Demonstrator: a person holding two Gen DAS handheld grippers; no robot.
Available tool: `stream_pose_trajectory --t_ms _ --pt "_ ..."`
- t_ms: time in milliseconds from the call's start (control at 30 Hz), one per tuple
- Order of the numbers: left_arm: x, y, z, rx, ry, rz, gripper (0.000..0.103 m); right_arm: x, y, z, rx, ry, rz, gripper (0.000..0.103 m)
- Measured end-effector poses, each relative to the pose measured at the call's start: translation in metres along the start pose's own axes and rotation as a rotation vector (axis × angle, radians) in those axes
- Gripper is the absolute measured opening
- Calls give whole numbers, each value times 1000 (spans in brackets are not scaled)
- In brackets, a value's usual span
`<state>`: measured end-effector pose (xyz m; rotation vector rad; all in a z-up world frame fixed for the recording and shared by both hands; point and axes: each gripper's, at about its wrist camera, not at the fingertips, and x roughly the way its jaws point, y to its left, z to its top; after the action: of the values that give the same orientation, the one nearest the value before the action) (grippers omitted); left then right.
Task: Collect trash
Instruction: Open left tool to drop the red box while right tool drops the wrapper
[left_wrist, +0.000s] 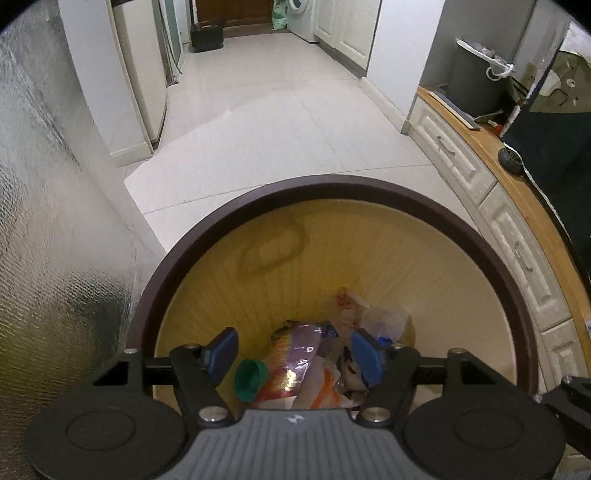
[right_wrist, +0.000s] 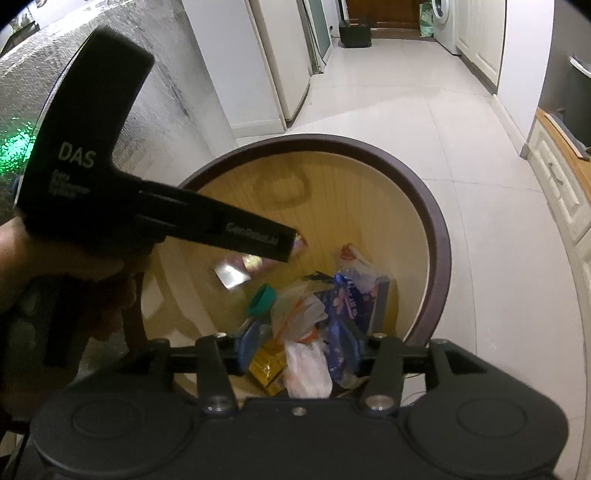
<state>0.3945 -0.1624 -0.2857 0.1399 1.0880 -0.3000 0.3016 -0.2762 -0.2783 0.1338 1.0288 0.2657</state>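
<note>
- Left gripper (left_wrist: 293, 354): jaws apart, empty, poised over the bin (left_wrist: 207, 221).
- Right gripper (right_wrist: 297, 349): jaws apart, nothing clamped.
- Trash (left_wrist: 295, 365): wrappers and a green cap (left_wrist: 251, 380) at the bin's bottom, six o'clock from its centre.

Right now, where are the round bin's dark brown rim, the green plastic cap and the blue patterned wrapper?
Round bin's dark brown rim (left_wrist: 332, 181): left wrist view, far arc of rim.
Green plastic cap (right_wrist: 263, 300): right wrist view, its side wall.
Blue patterned wrapper (right_wrist: 345, 306): right wrist view, middle of printed face.
</note>
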Motion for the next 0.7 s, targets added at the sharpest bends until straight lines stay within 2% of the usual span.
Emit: stream_pose_trajectory --t_ms 67,233,367,700 --pt "-6 -1 -1 2 -3 -2 69 -2 -1 -1 3 -4 -6 54" --pt "-19 2 -5 7 -13 15 75 -5 -3 -3 6 -13 1 57" --pt "-31 7 -9 -2 -33 21 78 -10 0 0 12 -37 1 68" --pt "-63 14 -21 -23 -71 23 83 -36 0 1 49 -91 -3 74"
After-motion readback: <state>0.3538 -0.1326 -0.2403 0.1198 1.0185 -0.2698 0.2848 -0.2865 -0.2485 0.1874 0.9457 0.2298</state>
